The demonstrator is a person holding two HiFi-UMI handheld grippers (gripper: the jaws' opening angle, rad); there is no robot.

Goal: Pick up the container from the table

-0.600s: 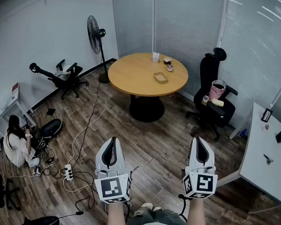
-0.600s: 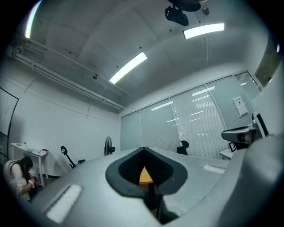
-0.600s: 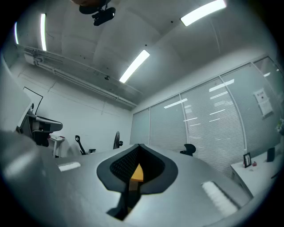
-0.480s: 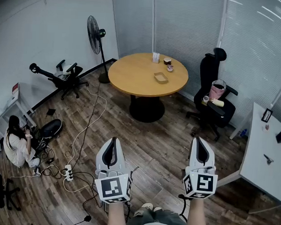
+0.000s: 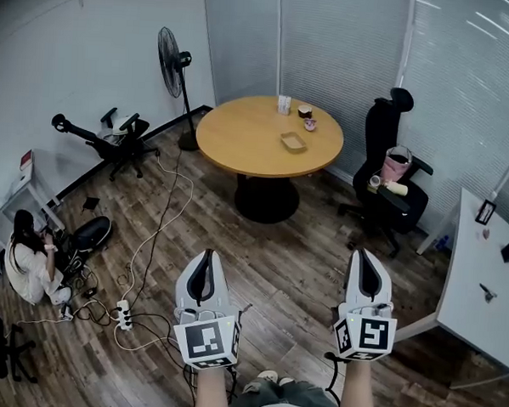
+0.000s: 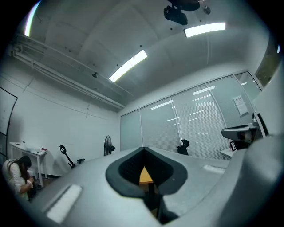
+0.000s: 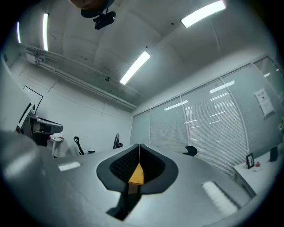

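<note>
In the head view, a person seated on the floor (image 5: 26,263) is seen far left, with a black standing fan (image 5: 171,62) by the wall. The left gripper (image 5: 205,255) is held low over the wood floor, its 2 jaws pressed together on nothing. Well ahead, a shallow tan rectangular container (image 5: 293,142) is set on the round wooden table (image 5: 241,142). The container is shown only in the head view; in each gripper view just a sliver of tabletop is caught behind the jaw tips. The right gripper (image 5: 361,255) is likewise closed and empty. A black office chair (image 5: 390,176) is placed further right.
</note>
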